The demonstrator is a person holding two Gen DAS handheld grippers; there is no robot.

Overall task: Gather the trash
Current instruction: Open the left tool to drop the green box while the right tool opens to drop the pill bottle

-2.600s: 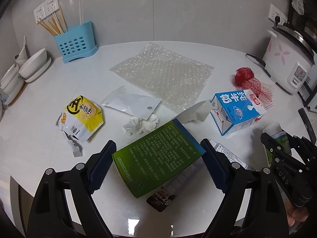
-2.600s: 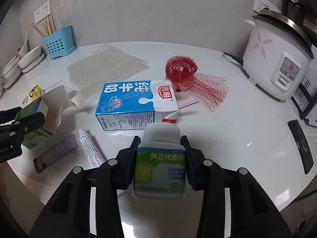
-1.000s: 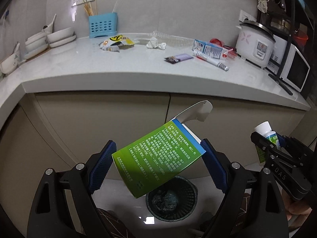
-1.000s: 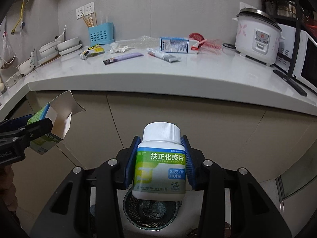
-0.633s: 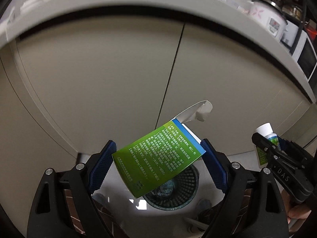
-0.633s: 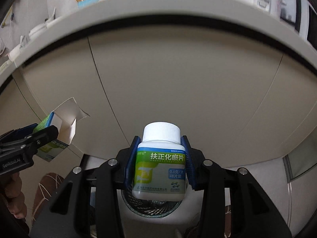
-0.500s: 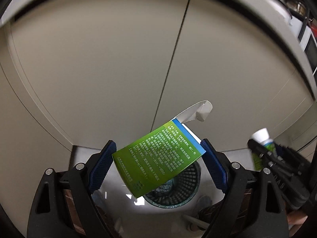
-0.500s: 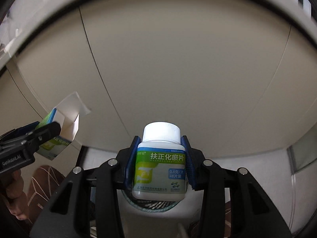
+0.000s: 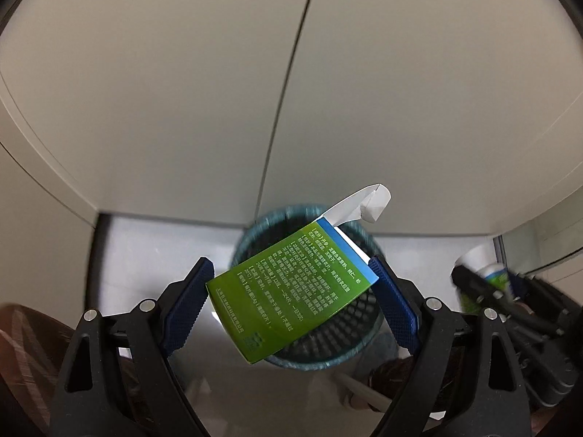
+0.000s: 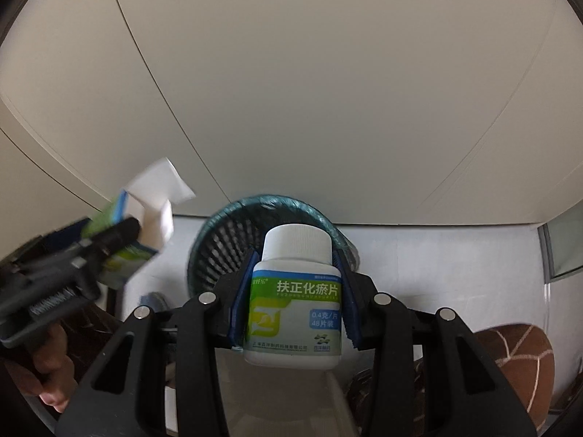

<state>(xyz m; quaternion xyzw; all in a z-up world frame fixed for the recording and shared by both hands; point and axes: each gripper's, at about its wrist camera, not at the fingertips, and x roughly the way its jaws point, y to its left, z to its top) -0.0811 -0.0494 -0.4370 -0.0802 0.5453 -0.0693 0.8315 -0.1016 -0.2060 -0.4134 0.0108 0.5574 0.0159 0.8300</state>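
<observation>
My left gripper (image 9: 291, 287) is shut on a green medicine box (image 9: 288, 291) with a blue band and an open white flap, held tilted over the dark mesh trash bin (image 9: 349, 335) on the floor. My right gripper (image 10: 297, 284) is shut on a white pill bottle (image 10: 296, 302) with a white cap and a green and blue label, just above the near rim of the same bin (image 10: 222, 240). In the right wrist view the left gripper (image 10: 109, 240) with the box (image 10: 145, 215) shows blurred at the left. The right gripper and bottle (image 9: 488, 273) appear blurred at the right of the left wrist view.
Beige cabinet doors (image 9: 182, 91) rise right behind the bin, with a seam between them. The floor (image 9: 153, 247) is pale and glossy. A brown patterned slipper (image 10: 517, 349) is at lower right, a hand (image 10: 47, 364) at lower left.
Both grippers have sunk from counter height down in front of the cabinet doors. The bin has grown larger and sits under both held things. Both grips are unchanged.
</observation>
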